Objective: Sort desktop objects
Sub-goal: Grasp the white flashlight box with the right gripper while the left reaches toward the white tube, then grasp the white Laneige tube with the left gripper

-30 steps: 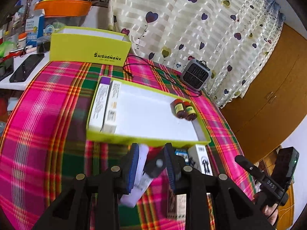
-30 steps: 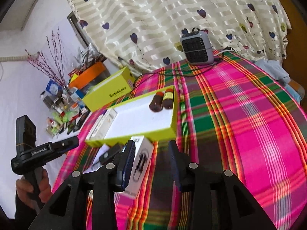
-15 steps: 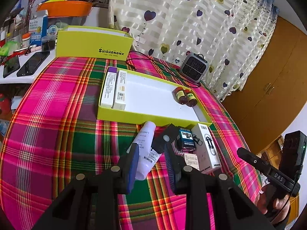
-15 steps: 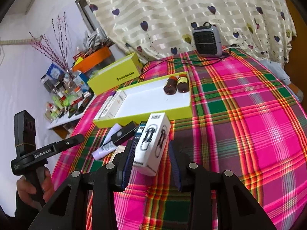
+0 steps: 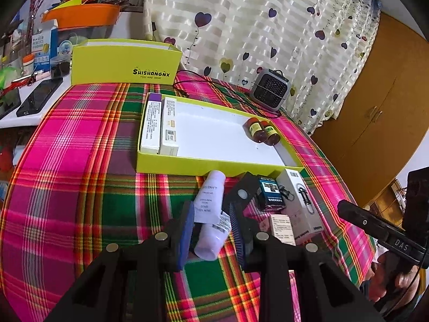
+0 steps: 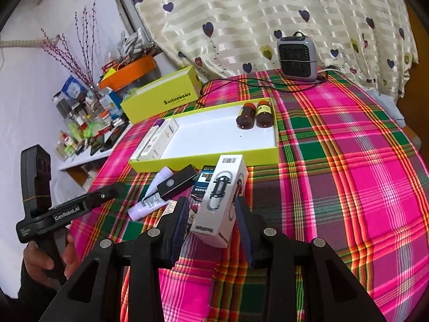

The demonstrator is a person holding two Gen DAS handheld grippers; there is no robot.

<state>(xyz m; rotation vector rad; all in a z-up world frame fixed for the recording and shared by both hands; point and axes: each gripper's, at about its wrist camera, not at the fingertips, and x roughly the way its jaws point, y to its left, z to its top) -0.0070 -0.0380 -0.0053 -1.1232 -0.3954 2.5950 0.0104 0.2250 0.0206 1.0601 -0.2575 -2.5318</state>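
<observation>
Right now my left gripper [image 5: 211,237] straddles the white tube [image 5: 210,214], jaws spread; a black device [image 5: 242,191] crowds it; my right gripper [image 6: 211,224] gapes around the white carton [image 6: 221,198].

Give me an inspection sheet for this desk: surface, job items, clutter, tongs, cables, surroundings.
Surface: plaid tablecloth.
Job's things: yellow tray holds two boxes and two brown bottles; white tube, black device, blue box and white carton lie before it.
Clutter: second yellow box, heater.
Tongs: left tongs open around the tube; right tongs open around the carton.
Cables: black cord behind the tray.
Surroundings: heart curtain, crowded shelf.
</observation>
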